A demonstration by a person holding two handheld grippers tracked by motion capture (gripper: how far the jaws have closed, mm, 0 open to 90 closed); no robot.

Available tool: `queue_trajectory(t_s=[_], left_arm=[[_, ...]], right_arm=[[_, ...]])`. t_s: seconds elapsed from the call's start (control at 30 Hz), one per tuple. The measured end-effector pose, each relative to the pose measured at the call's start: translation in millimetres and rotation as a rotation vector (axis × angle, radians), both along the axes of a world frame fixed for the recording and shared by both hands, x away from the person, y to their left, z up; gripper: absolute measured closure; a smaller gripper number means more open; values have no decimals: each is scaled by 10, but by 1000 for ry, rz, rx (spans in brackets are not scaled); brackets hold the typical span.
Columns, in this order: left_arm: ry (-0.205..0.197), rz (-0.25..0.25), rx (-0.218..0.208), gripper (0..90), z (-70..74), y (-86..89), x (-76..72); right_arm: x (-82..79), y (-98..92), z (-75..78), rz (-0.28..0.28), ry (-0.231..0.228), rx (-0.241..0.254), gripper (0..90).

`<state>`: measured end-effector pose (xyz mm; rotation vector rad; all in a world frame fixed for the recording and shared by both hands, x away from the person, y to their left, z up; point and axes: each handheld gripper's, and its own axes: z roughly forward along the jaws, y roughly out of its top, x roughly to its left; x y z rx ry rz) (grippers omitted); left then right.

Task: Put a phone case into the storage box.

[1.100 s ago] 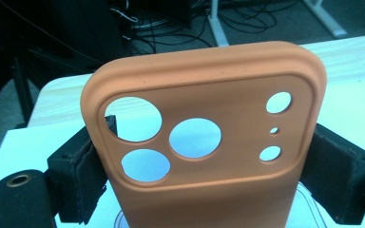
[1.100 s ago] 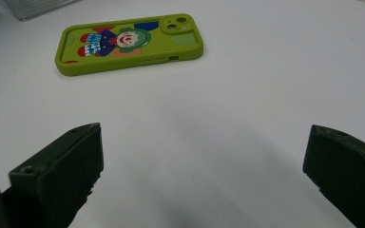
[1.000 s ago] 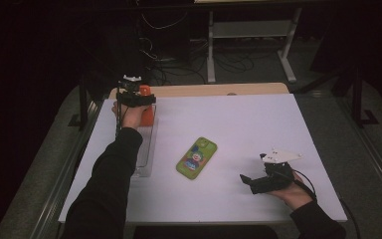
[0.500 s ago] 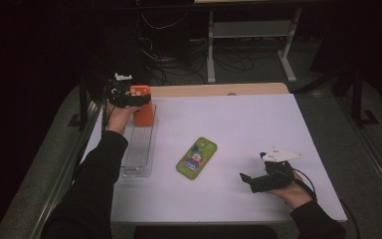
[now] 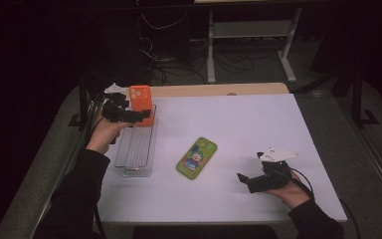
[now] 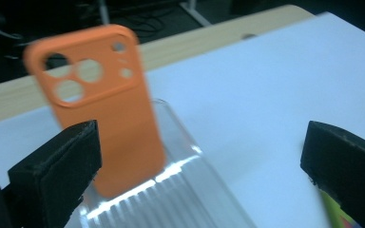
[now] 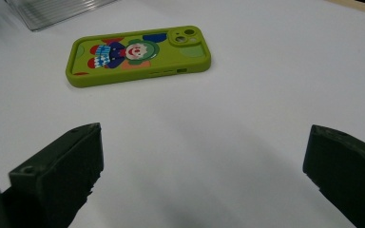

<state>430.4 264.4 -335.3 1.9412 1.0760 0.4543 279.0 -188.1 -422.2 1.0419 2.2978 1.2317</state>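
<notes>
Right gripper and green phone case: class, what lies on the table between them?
Nothing: in the right gripper view, only bare white table separates the open right gripper from the green phone case.

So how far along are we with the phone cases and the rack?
Done: the orange phone case stands upright at the far end of the clear rack; the left hand-held gripper is open and off it. Left: the green phone case lies flat on the table, with the right hand-held gripper open near it.
</notes>
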Motion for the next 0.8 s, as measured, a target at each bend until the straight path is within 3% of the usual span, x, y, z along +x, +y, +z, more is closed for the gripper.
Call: queue_trajectory(t_s=[0.27,0.4,0.53,0.63,0.7,0.8], left_arm=[[7,-124,-45,0,-44,-255,-312],[17,-189,-46,2,-73,-439,-451],[27,-237,-51,31,-149,-613,-538],[55,-246,-58,73,-238,-720,-575],[49,-244,-8,123,-290,-790,-606],[66,-239,9,192,-365,-890,-654]], right_arm=[[-19,11,27,-8,3,1,0],[2,6,33,-1,-15,1,0],[4,11,27,-2,-4,-1,0],[7,12,27,-4,-1,1,0],[4,18,29,-4,0,0,0],[13,18,21,2,2,-1,0]])
